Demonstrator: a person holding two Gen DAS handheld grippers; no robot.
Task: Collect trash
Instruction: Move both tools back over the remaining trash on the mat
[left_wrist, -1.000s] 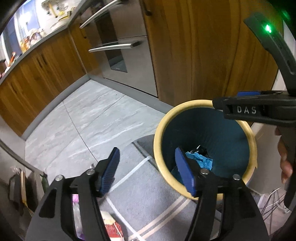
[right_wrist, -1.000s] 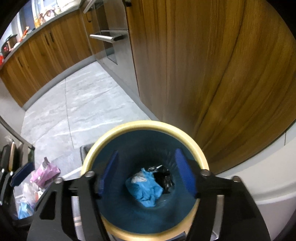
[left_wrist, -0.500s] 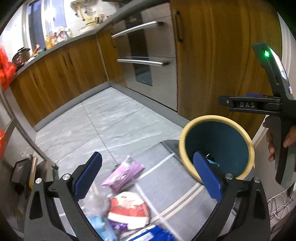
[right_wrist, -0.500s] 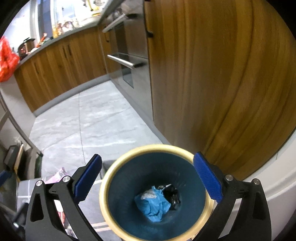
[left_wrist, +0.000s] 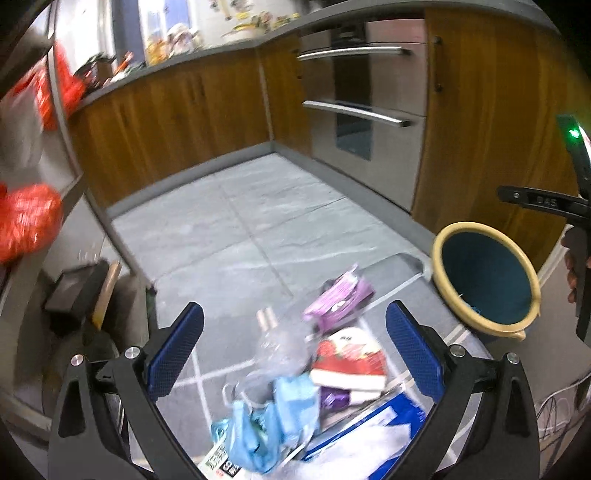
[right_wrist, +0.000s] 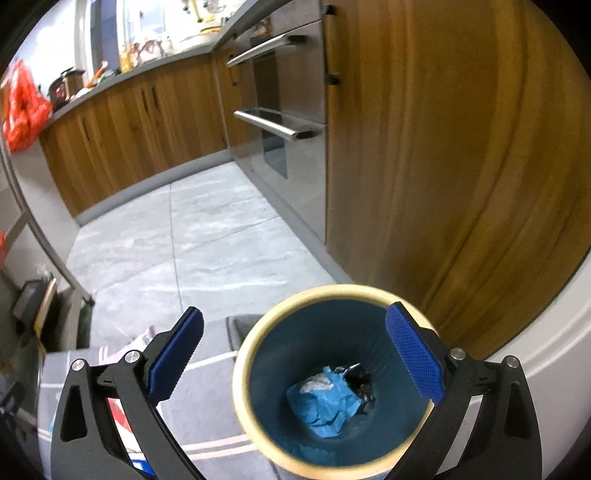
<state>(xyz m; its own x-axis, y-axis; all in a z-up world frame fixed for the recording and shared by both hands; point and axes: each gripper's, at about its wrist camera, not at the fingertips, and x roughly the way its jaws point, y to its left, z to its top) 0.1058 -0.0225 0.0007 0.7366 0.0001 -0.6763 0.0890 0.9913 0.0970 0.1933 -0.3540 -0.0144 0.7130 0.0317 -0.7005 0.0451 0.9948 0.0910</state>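
Kitchen floor, mid-cleanup: my left gripper (left_wrist: 293, 345) hangs with its two blue pads spread wide and nothing between them, above a loose heap of trash on the grey rug (left_wrist: 207, 365). Both sets of jaws have just been opening, and both now stand at full spread. In the heap I count one purple wrapper (left_wrist: 341, 295), one crumpled clear plastic bottle (left_wrist: 277, 345), one red-and-white packet (left_wrist: 349, 360), one pale blue plastic bag (left_wrist: 273, 424) and one blue-and-white flat package (left_wrist: 373, 428); smaller scraps under them are too blurred to tell apart. One bin (left_wrist: 485, 275), teal inside with a cream rim, stands at the rug's right edge, just beside the wooden cabinet (left_wrist: 491, 122) and apart from the heap. My right gripper (right_wrist: 293, 354) is poised directly over that same bin (right_wrist: 258, 354), its two pads empty, the right pad over the rim. At the bottom of the bin lie two pieces: one crumpled blue wrapper (right_wrist: 327, 404) and one small black scrap (right_wrist: 362, 380) touching it. In the left view the right-hand tool shows at the frame's edge with one green light (left_wrist: 573, 133) lit, and part of a hand (left_wrist: 572, 266) on its grip. One built-in oven (left_wrist: 362, 110) with two bar handles faces the tiled floor (left_wrist: 258, 221).
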